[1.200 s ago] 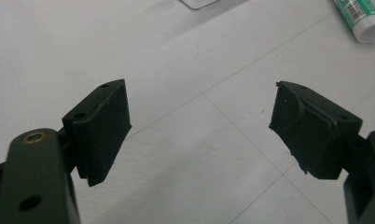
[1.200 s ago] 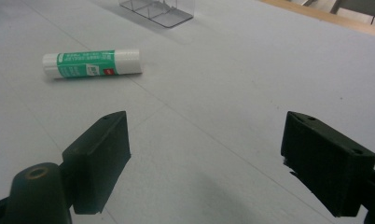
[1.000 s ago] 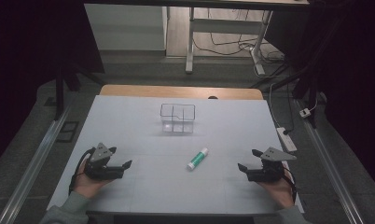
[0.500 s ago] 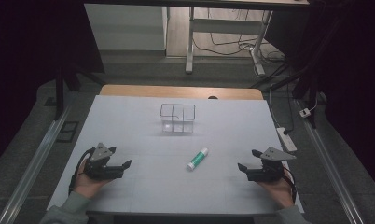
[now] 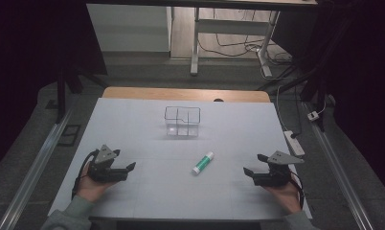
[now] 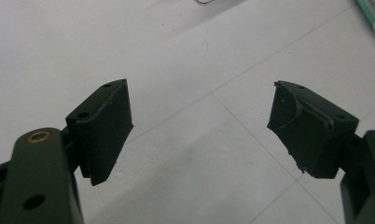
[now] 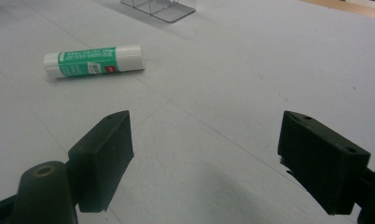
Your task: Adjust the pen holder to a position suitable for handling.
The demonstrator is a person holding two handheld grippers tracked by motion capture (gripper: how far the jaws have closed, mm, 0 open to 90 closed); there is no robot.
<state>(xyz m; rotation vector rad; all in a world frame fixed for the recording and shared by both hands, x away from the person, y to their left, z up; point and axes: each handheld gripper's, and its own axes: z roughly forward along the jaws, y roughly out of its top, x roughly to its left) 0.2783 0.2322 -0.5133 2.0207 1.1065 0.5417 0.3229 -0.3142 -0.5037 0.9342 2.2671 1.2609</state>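
- Dark surroundings framed a pale grey tabletop (image 5: 133, 124), with a strip of bare wood along its far edge and desk legs and loose cables on the floor beyond.
- Near the middle of the far half stood a clear plastic organiser (image 5: 182, 121), divided into compartments; nothing could be seen inside it.
- Nearer the person, slightly right of centre, lay a glue stick (image 5: 202, 163), white with a green label, flat on its side and angled toward the far right corner. It sat well apart from the organiser and touched nothing else.
- At the near left of the high view, the left hand-held gripper (image 5: 128, 167) rested low over the tabletop in the person's left hand (image 5: 92, 184), pointing inward toward the glue stick.
- Its own view showed the two black jaws spread wide with bare tabletop between them, holding nothing; the end of the glue stick (image 6: 373, 16) sat at the top right corner.
- At the near right, the right hand-held gripper (image 5: 250, 171) lay in the right hand (image 5: 284, 194), also pointing inward.
- Its jaws likewise stood wide apart and empty, with the glue stick (image 7: 94, 60) lying ahead and to the left, well short of contact, and the organiser (image 7: 160, 7) farther off.
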